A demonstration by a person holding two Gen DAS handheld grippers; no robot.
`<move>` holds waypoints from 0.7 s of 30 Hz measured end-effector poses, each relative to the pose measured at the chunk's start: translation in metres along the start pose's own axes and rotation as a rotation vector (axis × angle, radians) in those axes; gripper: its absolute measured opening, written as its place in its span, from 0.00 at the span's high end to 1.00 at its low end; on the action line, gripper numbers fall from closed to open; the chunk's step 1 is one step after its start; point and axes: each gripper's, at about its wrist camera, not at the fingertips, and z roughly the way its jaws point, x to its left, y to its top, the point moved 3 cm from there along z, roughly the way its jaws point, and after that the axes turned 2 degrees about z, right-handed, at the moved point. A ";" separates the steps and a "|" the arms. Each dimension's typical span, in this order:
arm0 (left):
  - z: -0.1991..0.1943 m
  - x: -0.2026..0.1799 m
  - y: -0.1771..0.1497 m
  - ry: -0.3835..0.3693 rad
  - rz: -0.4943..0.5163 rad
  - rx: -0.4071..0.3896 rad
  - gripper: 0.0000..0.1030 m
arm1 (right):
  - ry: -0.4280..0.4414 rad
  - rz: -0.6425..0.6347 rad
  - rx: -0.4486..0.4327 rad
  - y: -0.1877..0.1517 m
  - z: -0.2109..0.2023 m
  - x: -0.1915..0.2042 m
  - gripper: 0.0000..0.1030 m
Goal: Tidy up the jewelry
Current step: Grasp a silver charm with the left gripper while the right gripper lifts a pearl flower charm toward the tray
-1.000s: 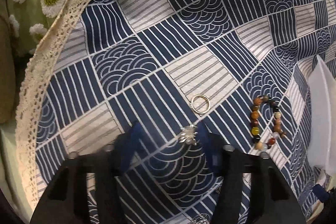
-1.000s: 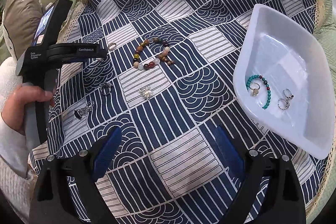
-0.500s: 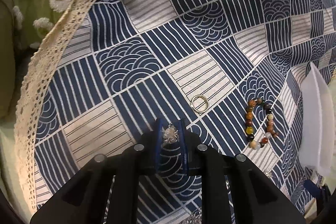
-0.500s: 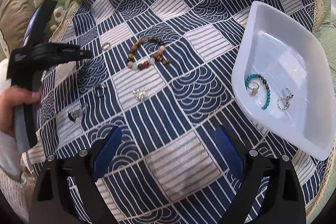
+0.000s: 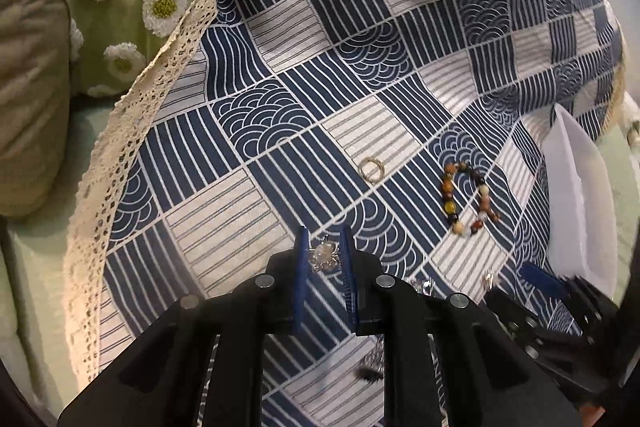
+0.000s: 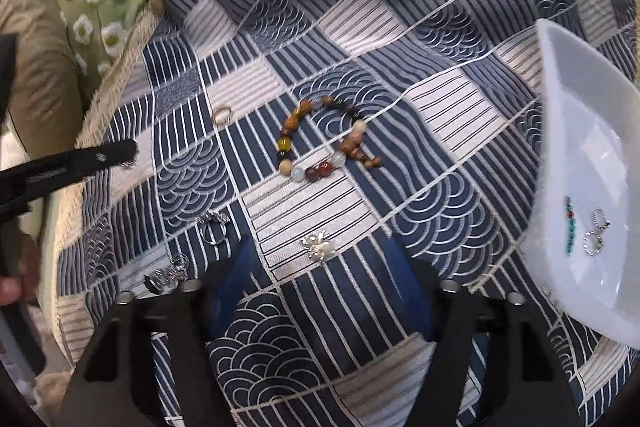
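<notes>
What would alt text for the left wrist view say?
The left gripper is shut on a small silver charm above a blue-and-white patterned cloth. A plain ring and a bead bracelet lie beyond, near a white tray.

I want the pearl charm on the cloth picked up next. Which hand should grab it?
Right. The right gripper is open, and the pearl charm lies just ahead between its fingers. The left gripper is busy, shut on a silver charm.
</notes>
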 end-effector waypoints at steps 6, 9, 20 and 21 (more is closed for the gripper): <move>-0.002 -0.004 -0.001 -0.011 0.006 0.003 0.85 | -0.010 -0.018 0.017 0.001 0.013 0.000 0.49; 0.000 -0.005 -0.001 -0.015 0.005 0.012 0.85 | -0.014 -0.016 0.021 0.002 0.014 -0.002 0.56; 0.002 -0.016 0.000 -0.021 0.021 0.024 0.85 | 0.008 0.037 0.023 0.006 0.005 -0.010 0.83; 0.000 -0.017 0.001 -0.025 0.022 0.022 0.85 | 0.016 0.042 0.011 0.007 -0.002 -0.011 0.83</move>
